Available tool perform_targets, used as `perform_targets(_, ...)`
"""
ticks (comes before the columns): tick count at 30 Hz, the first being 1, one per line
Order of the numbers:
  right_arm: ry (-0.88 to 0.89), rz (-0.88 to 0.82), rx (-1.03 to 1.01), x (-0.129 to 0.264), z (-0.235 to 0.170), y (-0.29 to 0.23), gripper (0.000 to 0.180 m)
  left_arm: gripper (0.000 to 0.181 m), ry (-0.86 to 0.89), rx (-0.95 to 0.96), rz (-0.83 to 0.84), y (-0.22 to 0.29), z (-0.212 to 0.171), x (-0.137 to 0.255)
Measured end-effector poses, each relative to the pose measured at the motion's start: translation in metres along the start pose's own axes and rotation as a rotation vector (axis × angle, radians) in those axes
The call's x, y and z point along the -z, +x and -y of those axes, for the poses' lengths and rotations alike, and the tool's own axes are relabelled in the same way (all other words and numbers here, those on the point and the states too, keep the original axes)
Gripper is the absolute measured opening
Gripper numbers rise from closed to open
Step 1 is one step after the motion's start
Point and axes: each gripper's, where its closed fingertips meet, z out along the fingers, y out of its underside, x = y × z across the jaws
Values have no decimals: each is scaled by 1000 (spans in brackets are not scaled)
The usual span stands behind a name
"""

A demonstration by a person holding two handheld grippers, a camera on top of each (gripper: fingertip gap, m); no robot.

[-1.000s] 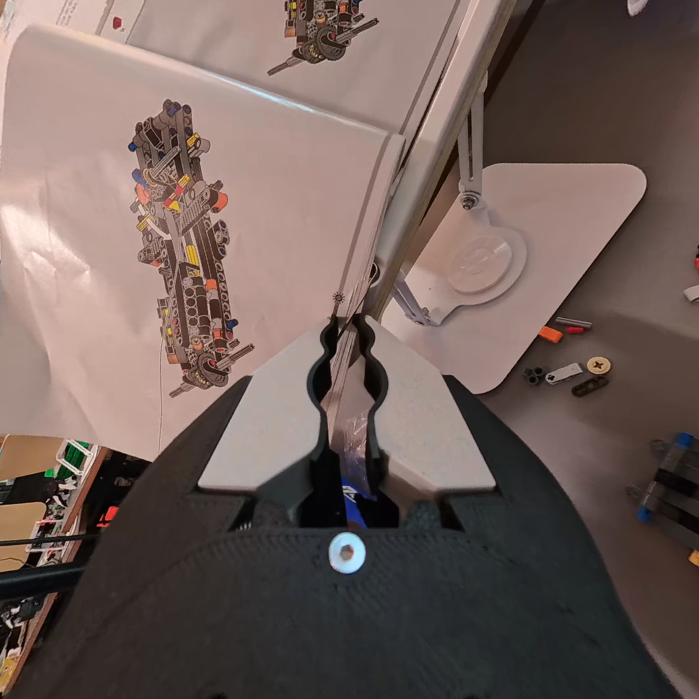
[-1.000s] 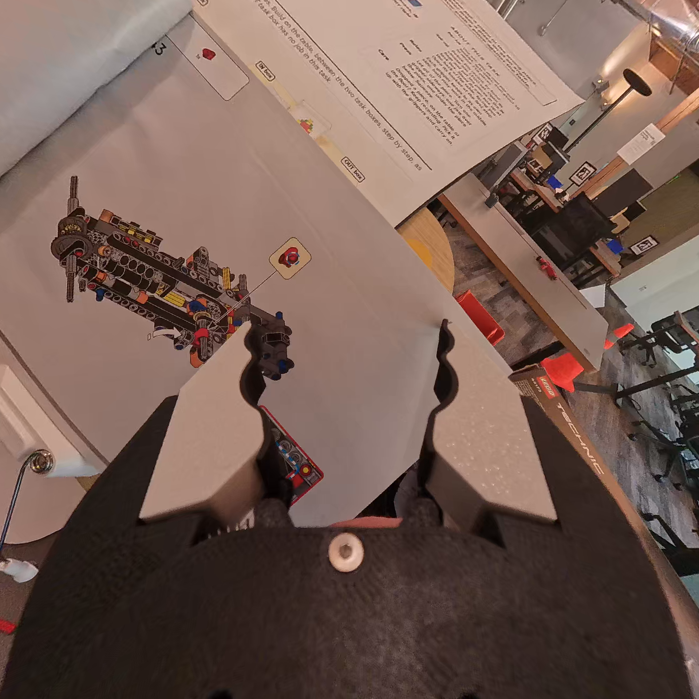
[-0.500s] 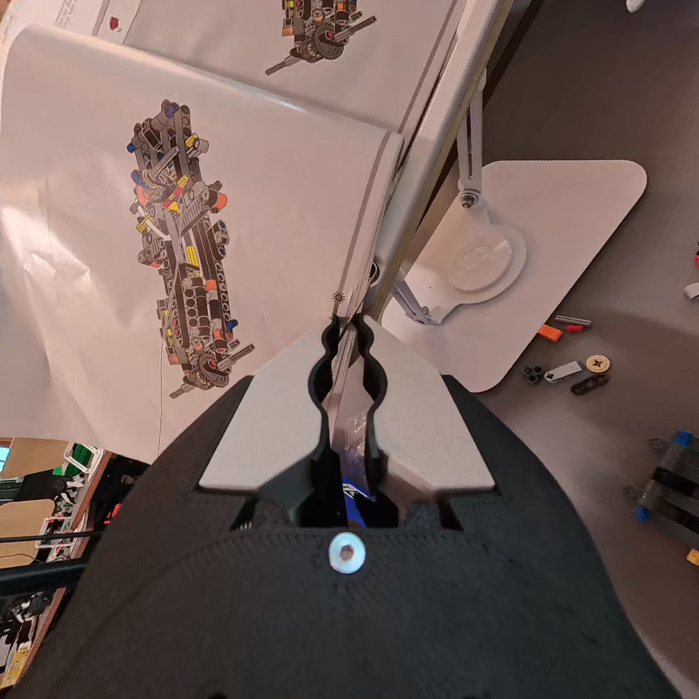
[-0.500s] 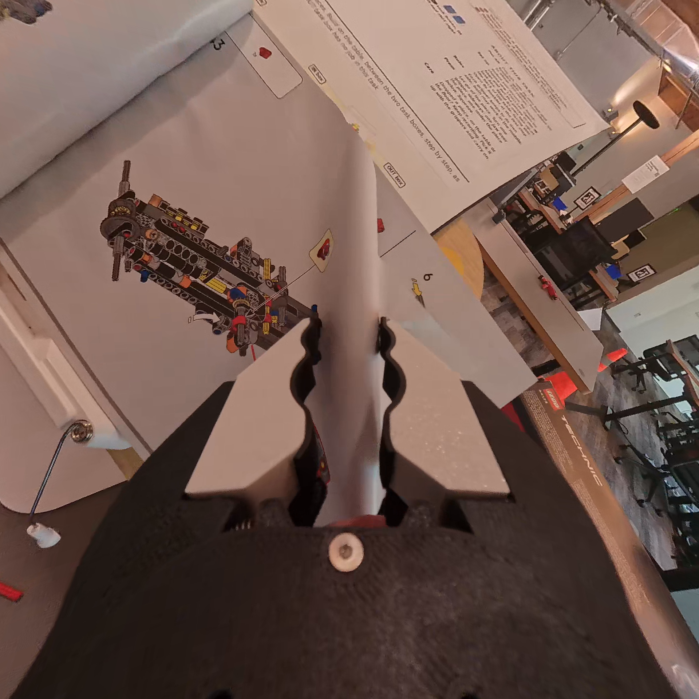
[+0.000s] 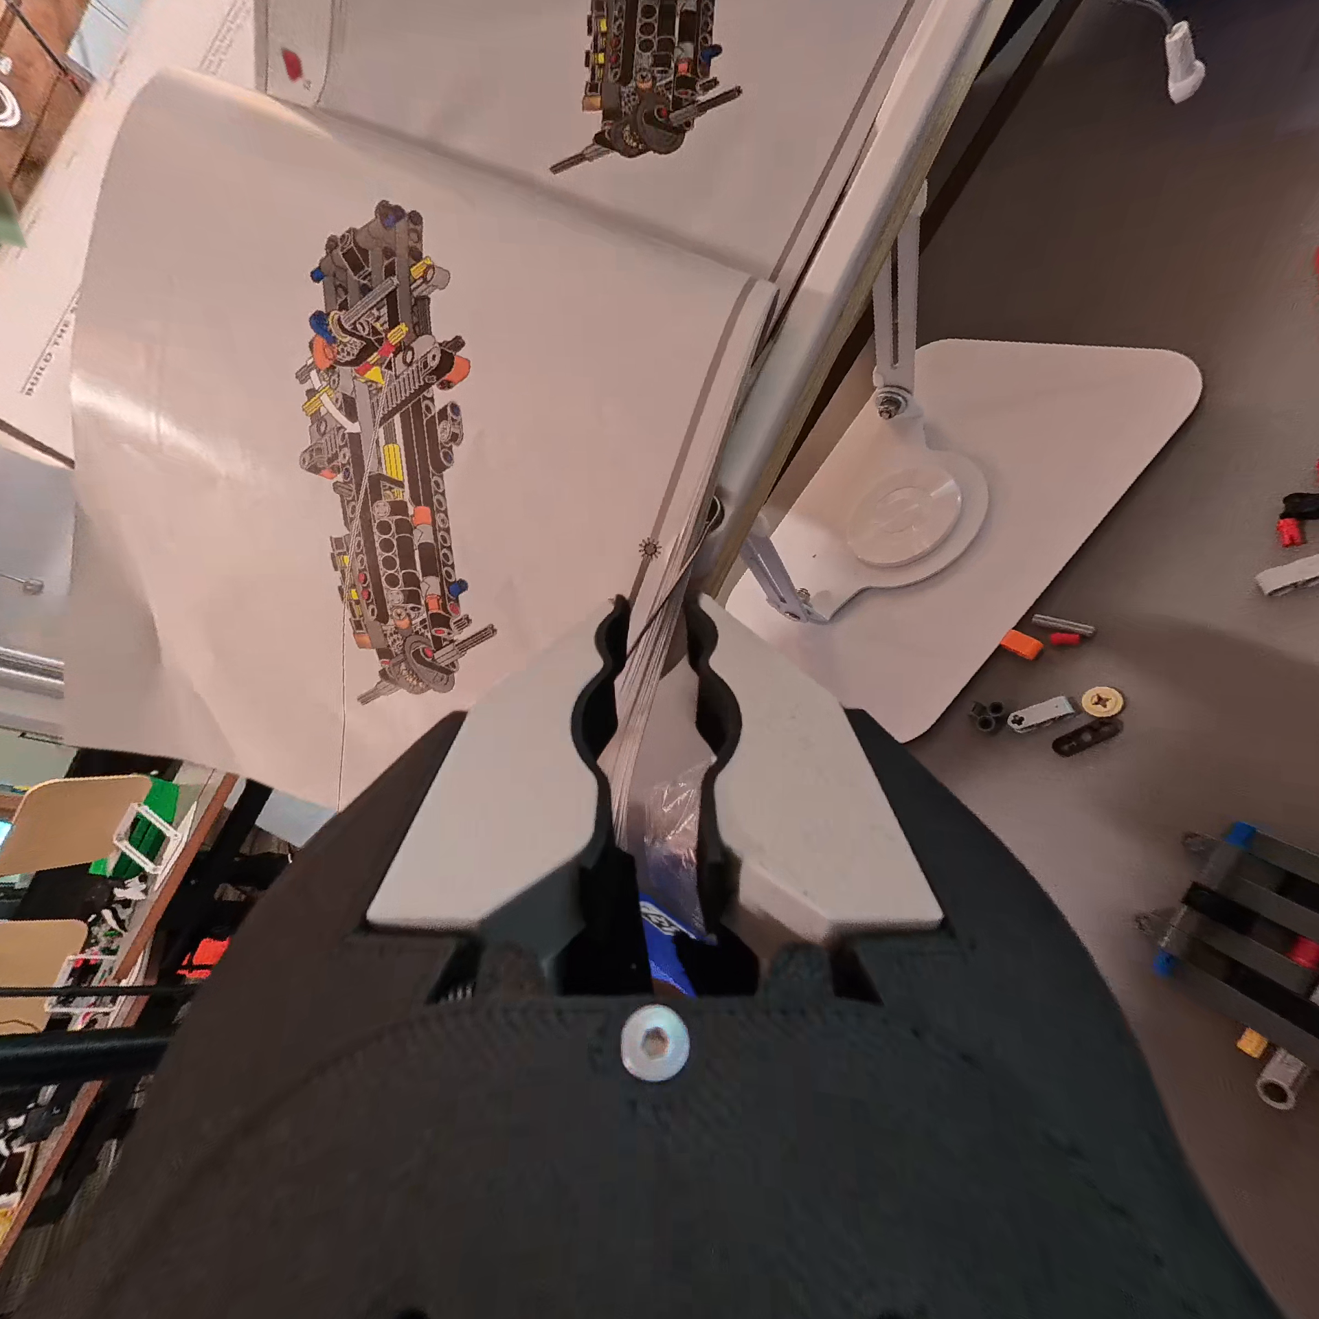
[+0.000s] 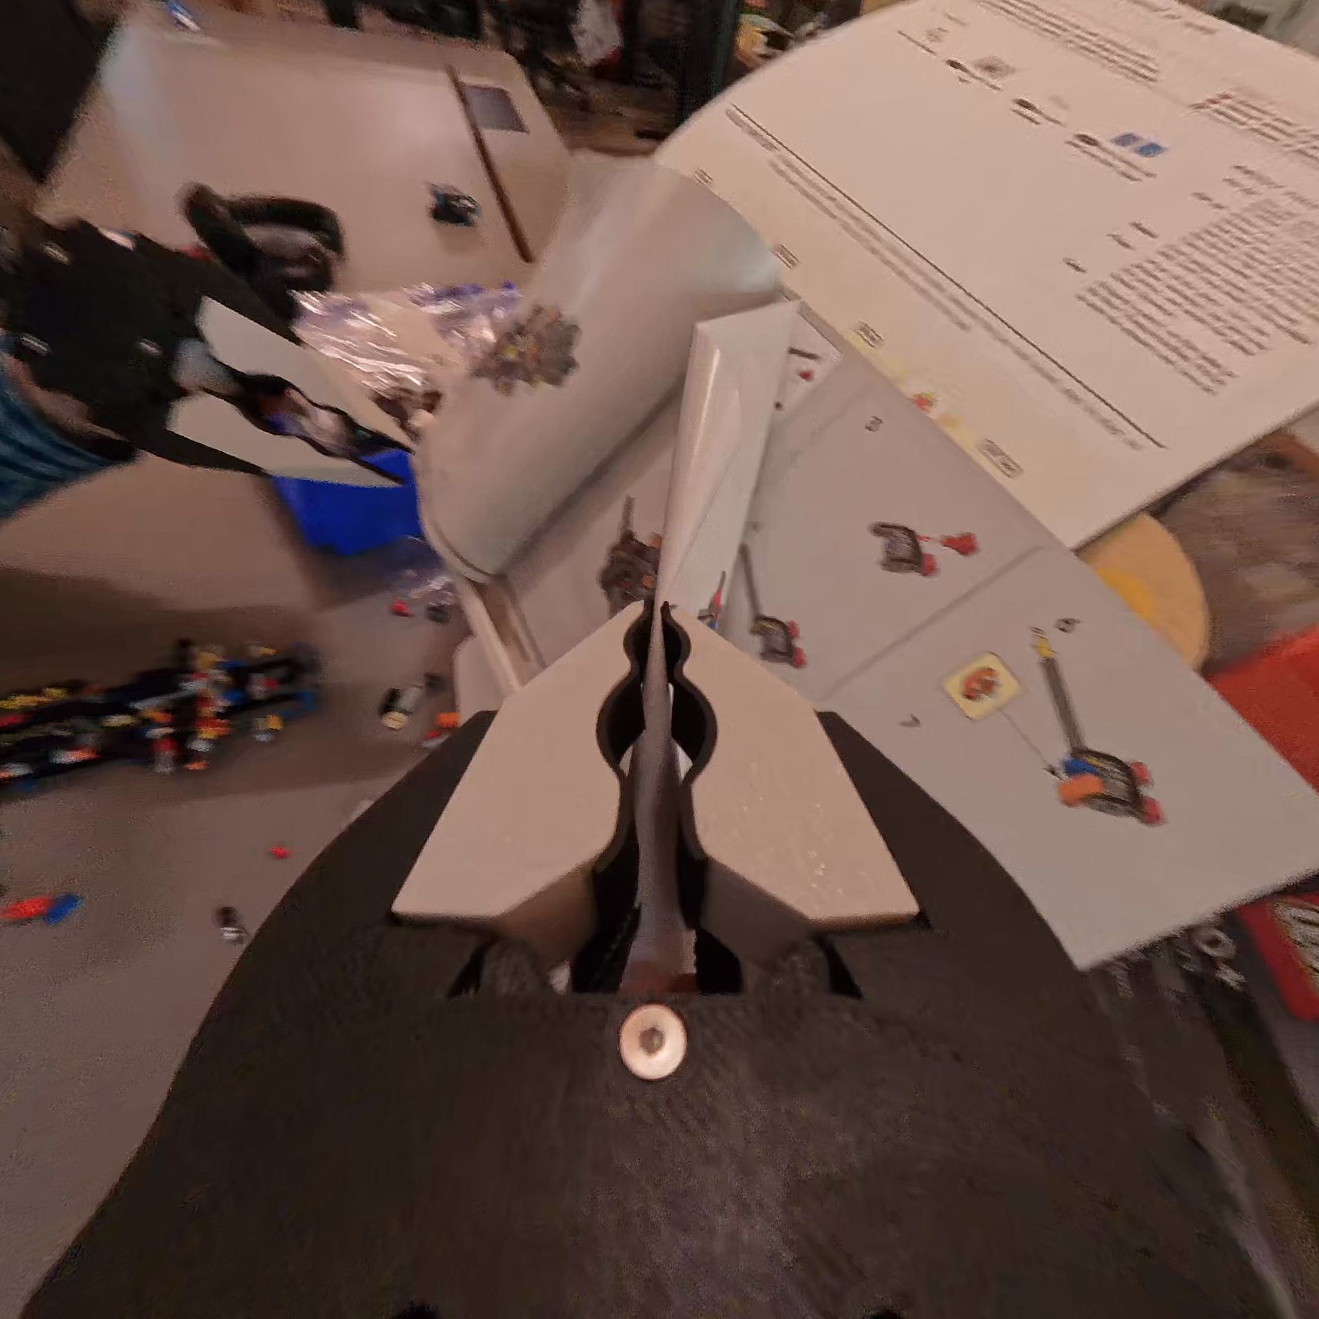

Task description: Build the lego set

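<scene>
Right hand-held gripper (image 6: 658,610) now pinched on page (image 6: 721,442), swung leftward.

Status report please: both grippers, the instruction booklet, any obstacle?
Left gripper shut on booklet page stack. Right gripper shut on single page, mid-turn. No obstacle seen; right view blurred.

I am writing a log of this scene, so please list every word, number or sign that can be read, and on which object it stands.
I do not copy out writing; these things bear it.
Open white instruction booklet: coloured model drawings, small marks near the page edges.
Large white printed sheet behind it: lines of black text, blurred.
Red box at the right edge: print cut off, unreadable.
</scene>
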Motion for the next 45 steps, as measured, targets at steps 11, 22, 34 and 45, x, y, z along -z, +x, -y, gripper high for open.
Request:
perform_targets(11,188,234,-142,-75,114,-93,0,27,48,85,-45,22,0,14)
perform_targets(22,-53,116,-10,-215,101,-152,116,48,79,-105,-44,59,33,-10)
perform_targets(34,-81,-91,289,-134,109,-157,150,65,222,132,103,2,65,-4)
perform_targets(45,-81,-139,253,-82,83,-111,72,70,177,392,144,-17,34,-2)
